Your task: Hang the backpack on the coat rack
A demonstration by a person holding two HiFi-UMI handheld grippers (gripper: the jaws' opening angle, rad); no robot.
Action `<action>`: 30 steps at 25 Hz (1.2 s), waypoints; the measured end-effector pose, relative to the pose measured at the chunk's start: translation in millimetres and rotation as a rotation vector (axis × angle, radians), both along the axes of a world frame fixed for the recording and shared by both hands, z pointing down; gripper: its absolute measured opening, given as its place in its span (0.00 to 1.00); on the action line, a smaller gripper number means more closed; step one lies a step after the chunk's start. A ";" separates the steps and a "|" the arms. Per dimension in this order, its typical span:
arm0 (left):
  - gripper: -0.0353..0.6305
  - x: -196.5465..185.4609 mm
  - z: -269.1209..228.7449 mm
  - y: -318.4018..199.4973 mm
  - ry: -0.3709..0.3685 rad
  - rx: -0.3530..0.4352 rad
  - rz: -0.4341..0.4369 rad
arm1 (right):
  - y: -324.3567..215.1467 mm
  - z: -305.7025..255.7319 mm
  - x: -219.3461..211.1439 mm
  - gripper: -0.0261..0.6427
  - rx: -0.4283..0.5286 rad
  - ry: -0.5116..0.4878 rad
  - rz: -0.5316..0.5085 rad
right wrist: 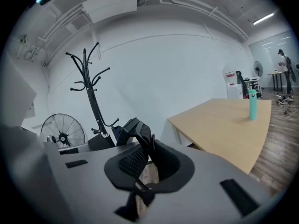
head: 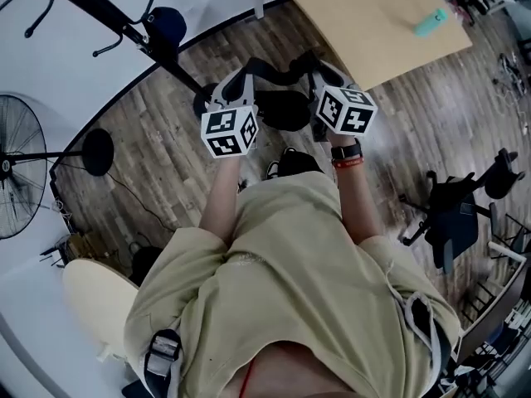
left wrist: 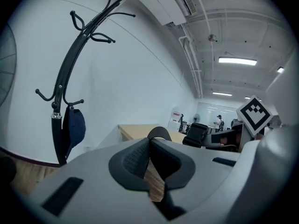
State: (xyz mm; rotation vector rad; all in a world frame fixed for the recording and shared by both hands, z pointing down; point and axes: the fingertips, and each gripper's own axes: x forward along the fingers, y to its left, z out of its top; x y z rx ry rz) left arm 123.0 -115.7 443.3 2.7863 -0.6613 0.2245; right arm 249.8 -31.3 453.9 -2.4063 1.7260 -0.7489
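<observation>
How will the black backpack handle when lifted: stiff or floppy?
Probably floppy: the black fabric backpack sags between the left gripper and right gripper, whose jaws are shut on its straps. Likely fairly light, since two strap grips carry it. It may swing, hanging free.

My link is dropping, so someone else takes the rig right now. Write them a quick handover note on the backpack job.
Left gripper: shut on a backpack strap.
Right gripper: shut on a backpack strap too.
Backpack: black, held up between both grippers in front of the person.
Coat rack: ahead to the left, apart from the backpack; a dark cap hangs on a low hook, upper hooks bare.
Done: backpack gripped.
Left: carry it to the rack, loop a strap over a free hook, open both jaws.
</observation>
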 end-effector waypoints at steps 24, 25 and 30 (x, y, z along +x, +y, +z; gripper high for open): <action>0.09 -133.2 -23.2 -184.6 -0.031 0.027 -0.700 | -275.0 -8.1 -75.7 0.11 -0.013 -0.053 -0.653; 0.09 -139.9 -25.0 -190.0 -0.029 0.032 -0.722 | -281.8 -8.8 -75.0 0.11 -0.010 -0.055 -0.661; 0.09 -169.0 -29.3 -207.7 -0.001 0.028 -0.789 | -309.9 -8.9 -77.4 0.11 -0.006 -0.044 -0.667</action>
